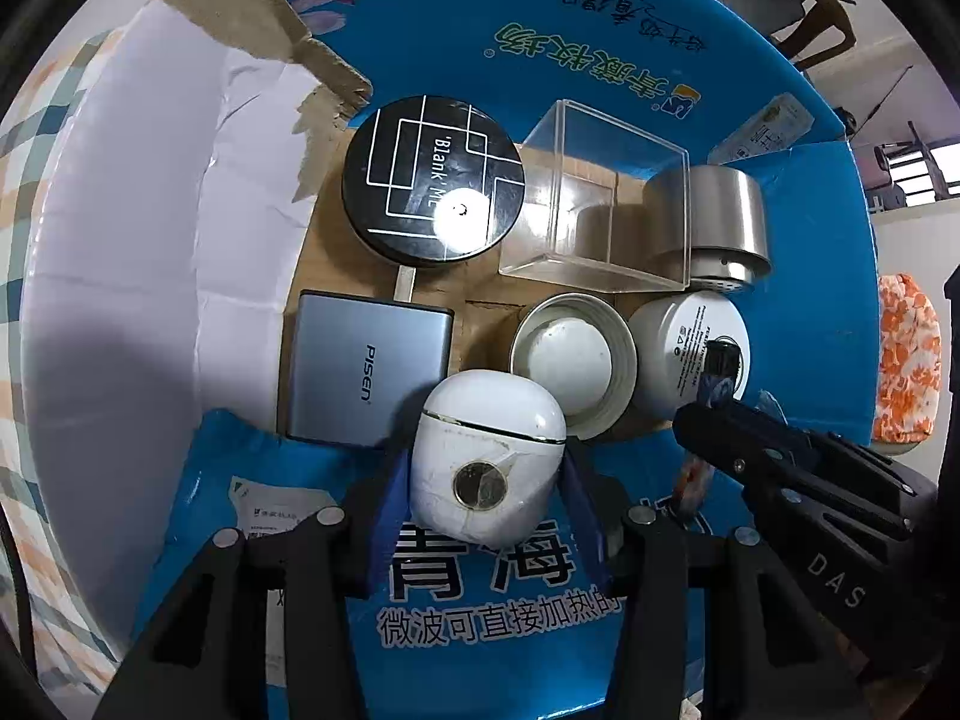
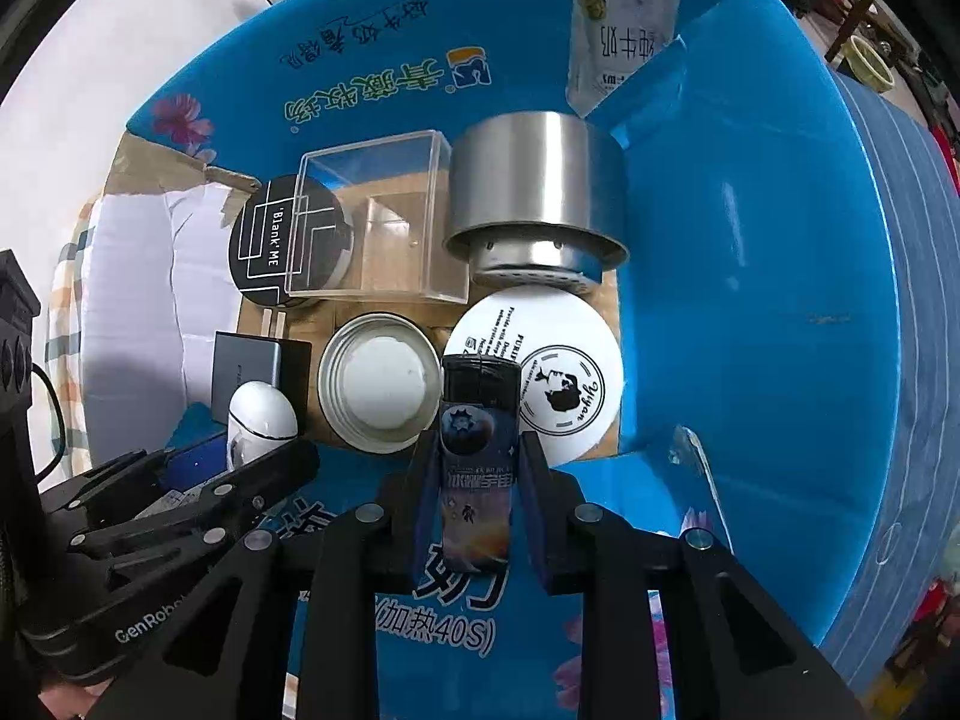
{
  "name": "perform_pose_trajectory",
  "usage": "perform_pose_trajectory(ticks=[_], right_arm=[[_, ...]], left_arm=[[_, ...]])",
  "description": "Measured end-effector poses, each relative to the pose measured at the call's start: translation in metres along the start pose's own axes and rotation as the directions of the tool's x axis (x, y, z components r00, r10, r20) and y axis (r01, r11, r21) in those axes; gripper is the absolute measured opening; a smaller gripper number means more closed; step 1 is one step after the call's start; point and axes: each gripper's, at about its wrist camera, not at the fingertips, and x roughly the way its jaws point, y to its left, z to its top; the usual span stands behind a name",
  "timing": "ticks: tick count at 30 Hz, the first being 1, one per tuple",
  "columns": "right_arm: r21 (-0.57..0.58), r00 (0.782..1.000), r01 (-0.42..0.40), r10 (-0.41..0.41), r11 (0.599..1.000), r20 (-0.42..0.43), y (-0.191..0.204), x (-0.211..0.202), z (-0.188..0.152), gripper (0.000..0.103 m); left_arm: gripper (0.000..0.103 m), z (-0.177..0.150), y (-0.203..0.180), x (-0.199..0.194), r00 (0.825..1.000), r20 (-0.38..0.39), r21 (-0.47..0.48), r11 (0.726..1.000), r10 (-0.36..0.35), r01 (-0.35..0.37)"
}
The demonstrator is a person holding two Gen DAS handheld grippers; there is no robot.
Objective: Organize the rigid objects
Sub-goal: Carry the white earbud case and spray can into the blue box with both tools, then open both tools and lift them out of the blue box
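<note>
My left gripper [image 1: 483, 486] is shut on a white egg-shaped case [image 1: 489, 462] with a round metal disc on its front, held over the near edge of the blue cardboard box [image 1: 600, 60]. My right gripper [image 2: 477, 480] is shut on a slim dark lighter [image 2: 477, 468] with a blueberry print, held above the box's near flap. The same white case [image 2: 261, 420] and the left gripper [image 2: 198, 480] show at the left of the right wrist view. The right gripper [image 1: 720, 414] reaches in from the right in the left wrist view.
In the box lie a black round "Blank ME" tin [image 1: 432, 177], a clear plastic cube [image 1: 600, 204], a steel cylinder [image 2: 534, 192], a grey PISEN charger [image 1: 366, 366], an open metal tin [image 2: 378, 387] and a white round jar [image 2: 540, 372]. A white pillow [image 1: 150, 240] lies left.
</note>
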Motion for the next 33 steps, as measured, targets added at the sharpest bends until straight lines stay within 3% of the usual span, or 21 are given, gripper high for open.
perform_pose_trajectory(ticks=[3,7,8,9,13,16,18,20,25,33], right_arm=[[0.009,1.0,-0.005,0.005,1.0,-0.008,-0.002,-0.007,-0.002,0.03],[0.026,1.0,0.003,-0.003,1.0,-0.012,-0.005,-0.011,-0.003,0.053],[0.027,1.0,0.009,-0.009,1.0,-0.006,-0.006,-0.013,-0.004,0.054],[0.025,1.0,0.024,-0.024,0.999,0.001,-0.006,-0.017,-0.006,0.055],[0.004,0.994,0.103,-0.103,0.995,0.038,-0.006,-0.032,-0.013,0.068],[-0.004,0.986,0.151,-0.151,0.988,0.07,-0.007,-0.046,-0.019,0.087],[-0.014,0.977,0.187,-0.184,0.982,0.103,-0.007,-0.057,-0.023,0.096],[-0.027,0.972,0.2,-0.195,0.979,0.129,-0.007,-0.067,-0.028,0.103],[-0.026,0.964,0.204,-0.197,0.979,0.177,-0.004,-0.098,-0.041,0.103],[-0.017,0.949,0.135,-0.124,0.991,0.291,-0.001,-0.198,-0.089,0.103]], left_arm=[[0.046,-0.002,0.001,0.0,1.0,-0.016,-0.002,1.0,0.005,-0.005],[0.049,0.001,0.0,-0.004,0.999,-0.022,0.001,0.999,0.033,-0.033],[0.053,-0.001,-0.001,-0.008,0.998,-0.01,0.007,0.998,0.054,-0.054],[0.064,-0.001,-0.002,-0.011,0.998,-0.001,0.011,0.998,0.067,-0.067],[0.078,-0.006,-0.005,-0.029,0.992,0.062,0.016,0.994,0.107,-0.109],[0.095,-0.01,-0.004,-0.043,0.985,0.106,0.005,0.991,0.135,-0.136],[0.103,-0.014,-0.002,-0.051,0.978,0.127,-0.001,0.986,0.168,-0.169],[0.103,-0.018,-0.001,-0.06,0.971,0.144,-0.002,0.982,0.189,-0.191],[0.103,-0.028,-0.01,-0.091,0.955,0.201,0.004,0.974,0.22,-0.225],[0.103,-0.07,-0.048,-0.18,0.916,0.341,0.013,0.974,0.209,-0.227]])
